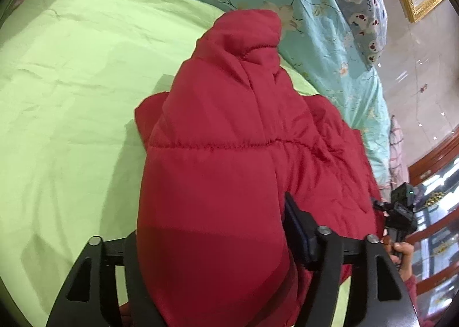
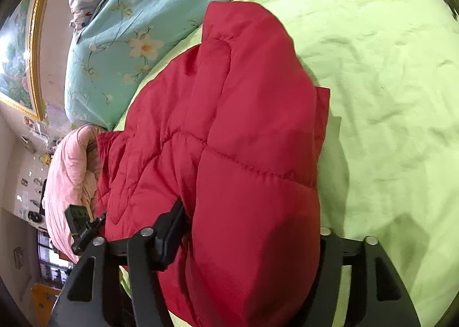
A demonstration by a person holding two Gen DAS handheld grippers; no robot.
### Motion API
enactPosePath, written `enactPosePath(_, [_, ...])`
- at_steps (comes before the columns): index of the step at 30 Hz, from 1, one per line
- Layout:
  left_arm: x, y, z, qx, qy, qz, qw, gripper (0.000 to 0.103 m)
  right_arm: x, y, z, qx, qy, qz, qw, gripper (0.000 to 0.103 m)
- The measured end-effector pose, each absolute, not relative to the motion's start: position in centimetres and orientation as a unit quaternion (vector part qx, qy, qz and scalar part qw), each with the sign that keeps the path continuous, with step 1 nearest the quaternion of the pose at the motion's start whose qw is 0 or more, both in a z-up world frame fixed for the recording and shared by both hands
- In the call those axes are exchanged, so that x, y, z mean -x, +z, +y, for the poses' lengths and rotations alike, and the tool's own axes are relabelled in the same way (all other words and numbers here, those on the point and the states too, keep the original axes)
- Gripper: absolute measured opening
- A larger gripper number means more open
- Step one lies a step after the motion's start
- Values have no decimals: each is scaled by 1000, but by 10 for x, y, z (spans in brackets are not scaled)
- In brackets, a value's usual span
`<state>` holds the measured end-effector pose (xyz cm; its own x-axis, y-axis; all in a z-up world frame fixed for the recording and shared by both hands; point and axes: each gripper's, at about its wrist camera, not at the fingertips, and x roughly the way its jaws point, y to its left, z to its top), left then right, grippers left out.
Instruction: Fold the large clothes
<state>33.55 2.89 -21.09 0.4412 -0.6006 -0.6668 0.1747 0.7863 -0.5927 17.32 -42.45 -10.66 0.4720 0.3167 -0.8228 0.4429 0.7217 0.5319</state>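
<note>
A red quilted puffer jacket (image 1: pixel 229 132) lies bunched on a light green bed sheet (image 1: pixel 71 83). My left gripper (image 1: pixel 212 243) is shut on a thick fold of the jacket; the padding bulges between its black fingers (image 1: pixel 298 229). In the right wrist view the same jacket (image 2: pixel 229 126) fills the middle, and my right gripper (image 2: pixel 246 238) is shut on another thick fold of it. The right gripper also shows at the right edge of the left wrist view (image 1: pixel 401 212), and the left gripper at the left of the right wrist view (image 2: pixel 83 226).
A teal floral quilt (image 1: pixel 330 40) and a cartoon-print pillow (image 1: pixel 358 5) lie at the head of the bed. A pink quilt (image 2: pixel 68 183) hangs at the bed's side. A gold picture frame (image 2: pixel 37 40) is on the wall. Wooden cabinets (image 1: pixel 436 177) stand beyond the bed.
</note>
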Motion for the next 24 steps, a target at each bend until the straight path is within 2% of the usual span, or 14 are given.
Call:
enactPosePath(4, [-320,-200,39,207,-227,474,825,77,-169,-100,-425,-363,-53,508,779,75])
enactPosePath(9, [-300,-180,48,186,-200,466,842,85,-159,-88,-425,-344,-75,499,792,77])
enactPosePath(16, [-255,-140,65,158,-180,420,875,86,-150,-56,-419,-294,-110,473,823,77])
enactPosePath(24, [-223,-106,22,124,-232,396,880,86,-146,-30,-396,-246,-112,454,849,77])
